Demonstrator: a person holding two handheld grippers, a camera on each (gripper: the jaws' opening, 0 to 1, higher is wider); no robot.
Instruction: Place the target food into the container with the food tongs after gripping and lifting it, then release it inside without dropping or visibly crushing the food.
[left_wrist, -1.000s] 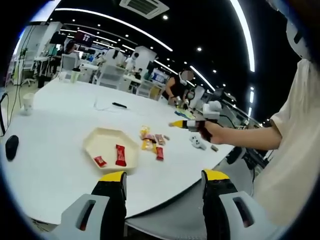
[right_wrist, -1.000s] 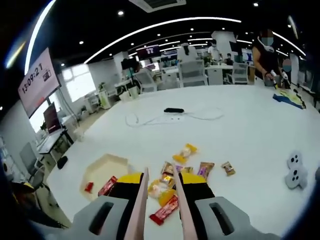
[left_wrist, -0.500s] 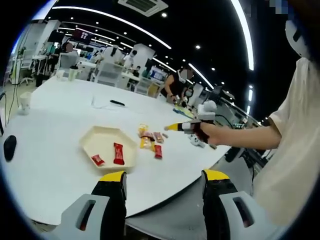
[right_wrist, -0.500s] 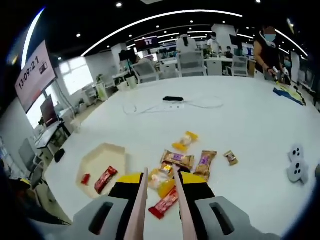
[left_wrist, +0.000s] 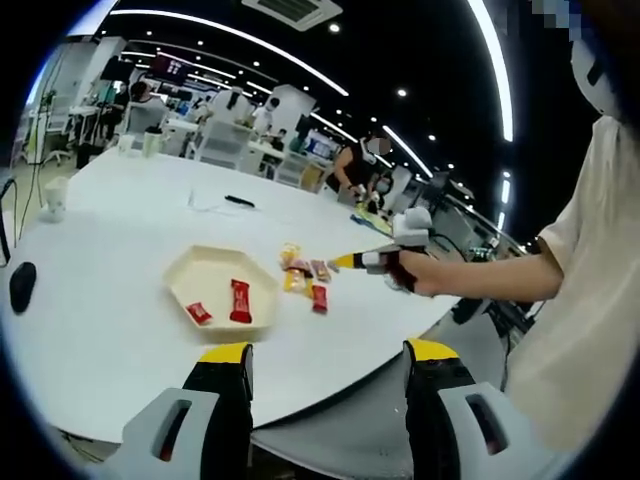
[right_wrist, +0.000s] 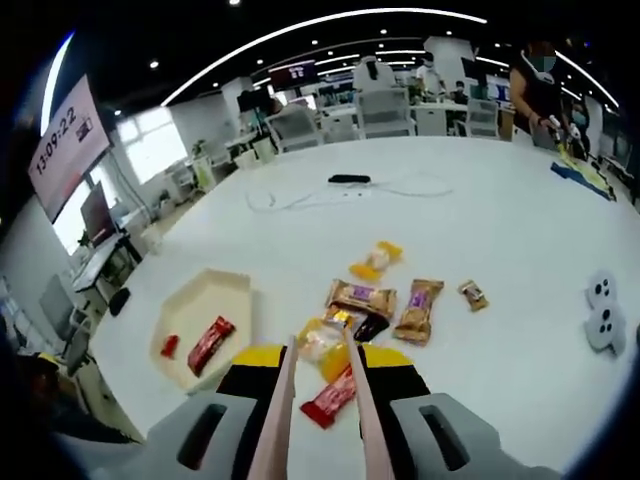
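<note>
Two red snacks (right_wrist: 210, 341) in hexagonal tray (right_wrist: 226, 290); six more beside. Tongs (right_wrist: 318, 420) pinched by right gripper (right_wrist: 320, 372); left gripper (left_wrist: 327, 360) wide.

In my right gripper view, the tray (right_wrist: 236, 296) sits on the table (right_wrist: 480, 210) left of the snack pile (right_wrist: 375, 300), with 2 bars (right_wrist: 207, 340) in it. The tongs (right_wrist: 318, 400) reach up to the pile's near edge. A cable (right_wrist: 340, 193) lies behind the pile, a controller (right_wrist: 603, 318) well off to its right. In my left gripper view, the right gripper (left_wrist: 345, 261) hangs over the pile, right of the tray.
</note>
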